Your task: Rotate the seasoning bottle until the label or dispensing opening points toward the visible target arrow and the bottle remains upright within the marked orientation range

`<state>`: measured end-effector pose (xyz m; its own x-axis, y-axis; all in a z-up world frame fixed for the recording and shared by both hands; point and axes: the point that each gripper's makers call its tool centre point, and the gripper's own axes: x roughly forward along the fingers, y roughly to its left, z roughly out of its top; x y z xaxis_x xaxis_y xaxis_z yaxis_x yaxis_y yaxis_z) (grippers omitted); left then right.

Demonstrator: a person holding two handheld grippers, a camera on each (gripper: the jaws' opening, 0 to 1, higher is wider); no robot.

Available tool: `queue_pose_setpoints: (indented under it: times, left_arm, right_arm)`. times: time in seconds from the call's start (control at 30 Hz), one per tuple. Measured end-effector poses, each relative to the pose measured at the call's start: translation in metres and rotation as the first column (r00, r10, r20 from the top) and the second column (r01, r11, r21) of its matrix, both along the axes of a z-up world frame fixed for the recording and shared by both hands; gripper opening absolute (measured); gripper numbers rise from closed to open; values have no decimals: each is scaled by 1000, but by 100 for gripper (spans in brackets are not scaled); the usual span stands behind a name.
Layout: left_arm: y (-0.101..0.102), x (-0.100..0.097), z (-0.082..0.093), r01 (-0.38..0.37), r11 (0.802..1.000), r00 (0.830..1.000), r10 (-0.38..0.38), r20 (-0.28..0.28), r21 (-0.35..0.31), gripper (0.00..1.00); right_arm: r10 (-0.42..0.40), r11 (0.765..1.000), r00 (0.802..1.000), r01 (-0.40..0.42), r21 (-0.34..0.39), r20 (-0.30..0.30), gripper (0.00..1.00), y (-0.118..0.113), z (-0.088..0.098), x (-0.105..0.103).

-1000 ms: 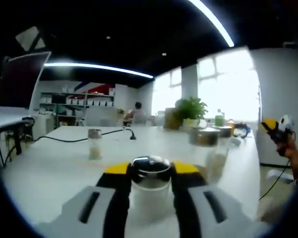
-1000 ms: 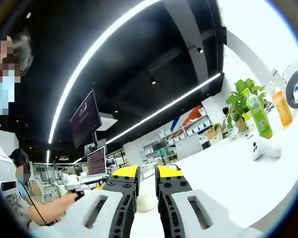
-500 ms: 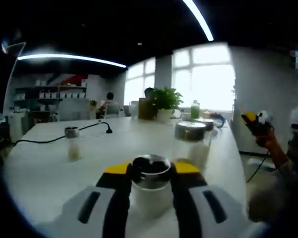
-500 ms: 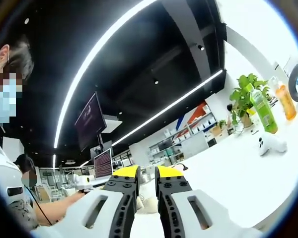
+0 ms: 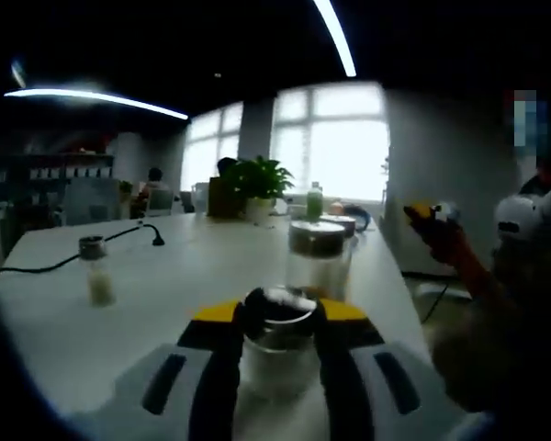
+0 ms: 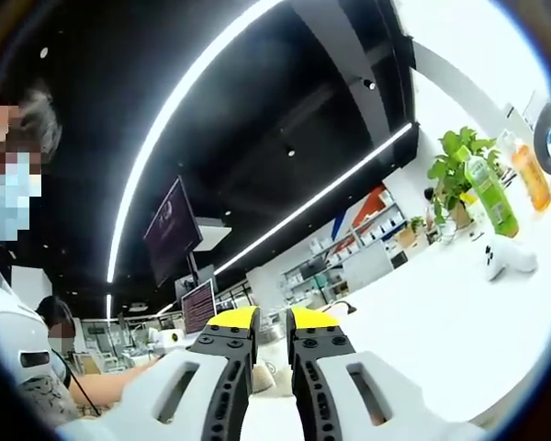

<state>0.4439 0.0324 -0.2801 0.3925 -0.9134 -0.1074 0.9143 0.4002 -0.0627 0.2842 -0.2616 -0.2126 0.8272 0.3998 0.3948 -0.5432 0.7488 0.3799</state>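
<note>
Since a second ago my left view has swung round: the window now sits ahead and the small shaker [image 5: 97, 273] has slid far to the left, yet the seasoning bottle [image 5: 278, 340] stays where it was between my jaws. My left gripper [image 5: 276, 317] is clamped on it, one jaw on each side just below its metal cap, the bottle upright on the white table [image 5: 193, 276]. A taller jar [image 5: 318, 258] stands just beyond. My right gripper [image 6: 271, 323] is held aloft, jaws narrowed to a slim gap, holding nothing.
</note>
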Motion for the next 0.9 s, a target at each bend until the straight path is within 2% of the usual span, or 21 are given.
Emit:
queue_pose_setpoints:
  times: [0.17,0.2,0.27,0.37,0.47,0.53,0.6,0.67,0.73,0.77,0.87,0.9]
  left_arm:
    - [0,4,-1,25,999,999,-25,-23,19,33]
    - [-1,3,-1,24,999,1000,-24,-17,29,33]
    - [0,3,-3,8,997,999,-12,48,83,33]
    - [3,6,-3,-44,994,998,40,53,95,36]
    - [2,2,2,-62,997,997,59,52,56,38]
    - [3,0,6,-99,995,995,98,35,22,41]
    - [6,0,10,-153,988,987,152,46,6,43]
    - [6,-3,12,-174,985,983,175,48,-20,42]
    - [8,-3,13,-210,974,978,209,-24,-80,44]
    - [10,-2,13,-228,969,974,225,-42,-95,44]
    - [15,-1,16,-289,949,957,287,-29,-125,44]
    - [16,0,16,-317,938,949,314,-44,-139,44]
  right_arm:
    - [-3,1000,1000,3,-3,3,10,1,1,0]
    - [-4,1000,1000,4,-5,4,10,1,2,0]
    - [-6,1000,1000,6,-9,3,10,2,1,1]
    - [-30,998,1000,29,-56,-11,10,4,-4,5]
    - [-12,999,1000,11,-45,-15,10,7,-5,5]
    - [-10,999,1000,10,-43,-14,10,8,-5,5]
    - [-12,999,1000,11,-45,-12,10,8,-5,5]
    - [-12,999,1000,12,-40,-12,10,7,-5,5]
    - [-6,999,1000,6,-35,-13,10,8,-4,5]
    - [-2,999,1000,2,-32,-13,10,9,-4,5]
    - [-2,999,1000,2,-33,-11,10,10,-4,4]
    - [-2,999,1000,2,-33,-12,10,10,-4,4]
